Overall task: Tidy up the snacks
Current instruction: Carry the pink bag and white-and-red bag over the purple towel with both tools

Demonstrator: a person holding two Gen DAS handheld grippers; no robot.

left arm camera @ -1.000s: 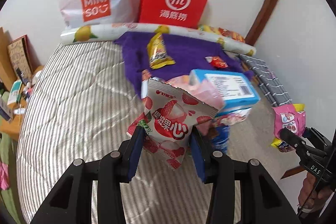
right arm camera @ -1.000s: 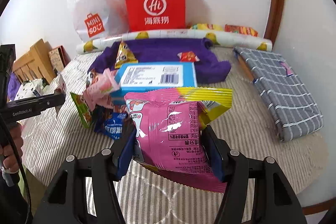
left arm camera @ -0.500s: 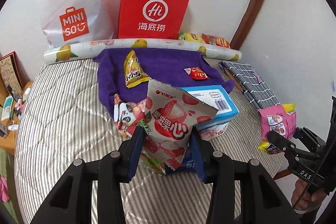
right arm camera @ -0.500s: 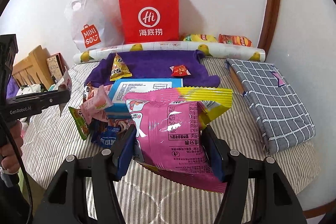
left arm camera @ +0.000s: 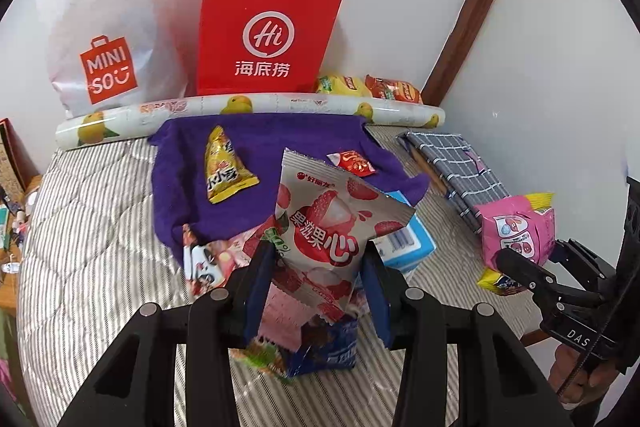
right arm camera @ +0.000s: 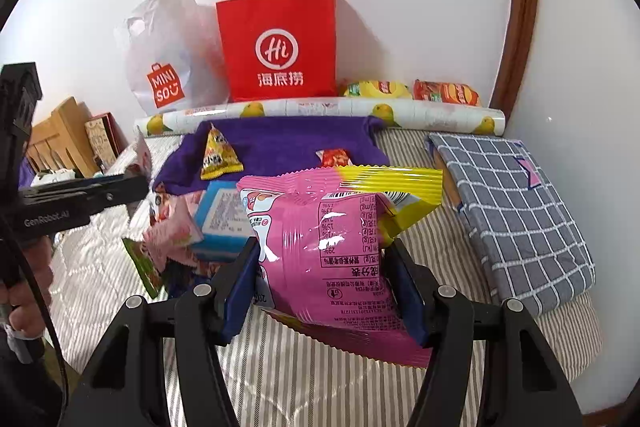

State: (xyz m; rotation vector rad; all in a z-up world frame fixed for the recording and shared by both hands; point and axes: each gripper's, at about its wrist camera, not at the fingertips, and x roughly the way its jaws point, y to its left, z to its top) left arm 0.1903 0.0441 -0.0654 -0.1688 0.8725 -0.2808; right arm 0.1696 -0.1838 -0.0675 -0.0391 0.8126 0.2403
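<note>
My left gripper [left arm camera: 318, 279] is shut on a silver lychee-print snack bag [left arm camera: 332, 223], held above the striped bed. My right gripper [right arm camera: 324, 279] is shut on a pink and yellow snack bag [right arm camera: 332, 235], also seen at the right of the left wrist view as the pink bag [left arm camera: 516, 231]. Below lies a pile of loose snack packets [right arm camera: 172, 239] around a blue box [right arm camera: 222, 211]. A yellow triangular packet [left arm camera: 224, 167] and a small red packet [left arm camera: 354, 163] rest on the purple towel [left arm camera: 280, 139].
A red paper bag [left arm camera: 268, 35] and a white Miniso plastic bag [left arm camera: 108, 35] stand against the back wall behind a fruit-print roll [left arm camera: 248, 107]. Two chip bags [right arm camera: 412, 91] lie behind the roll. A grey checked folded cloth [right arm camera: 516, 203] lies on the right.
Both grippers have pulled back and risen with their bags, so the bed, the towel and the bags at the wall look farther away. Both grips are unchanged.
</note>
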